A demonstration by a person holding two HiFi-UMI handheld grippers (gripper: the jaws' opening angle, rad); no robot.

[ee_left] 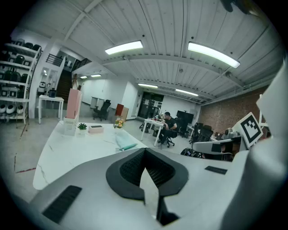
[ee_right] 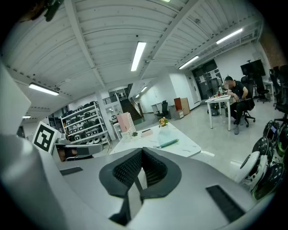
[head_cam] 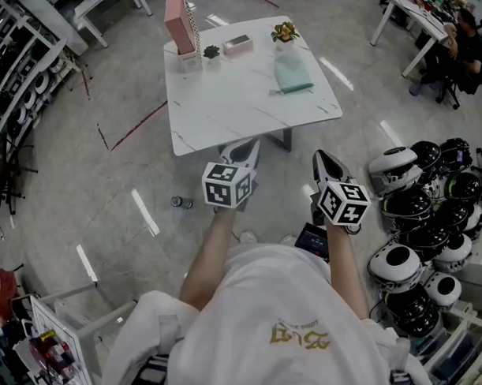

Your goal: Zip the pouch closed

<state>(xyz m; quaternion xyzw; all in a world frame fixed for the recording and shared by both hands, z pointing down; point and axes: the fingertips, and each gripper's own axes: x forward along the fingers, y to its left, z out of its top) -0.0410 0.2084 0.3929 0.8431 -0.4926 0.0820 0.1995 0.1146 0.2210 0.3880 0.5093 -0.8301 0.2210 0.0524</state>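
Room: I am looking down at a grey workshop floor, with a white table (head_cam: 228,108) standing ahead of me.
Table, left to right: it is carrying a tall pink box (head_cam: 181,24), a small plant (head_cam: 211,51), a flat box (head_cam: 237,44) and some flowers (head_cam: 284,31). The teal pouch (head_cam: 292,73) is lying flat near the right edge.
Left gripper (head_cam: 241,151): its jaws are pressing together on nothing. It is hanging off the table's near edge, well apart from the pouch.
Right gripper (head_cam: 326,161): it is also closed and empty, and also well apart from the pouch.
Step in hand: I am judging that the zipping is not yet begun and that the approach comes first.
Doing it well: I would open both grippers before reaching, pinch the fabric at the zip's end with one and take the puller with the other. Then I would pull straight along the teeth while keeping the pouch flat. The puller is too small to find from here.
Head view only: it is showing both grippers together, their gap to the table, and round helmets (head_cam: 417,225) on the floor at the right.
Gripper views only: they are showing the pads meeting, the ceiling lights and a seated person at a far desk.
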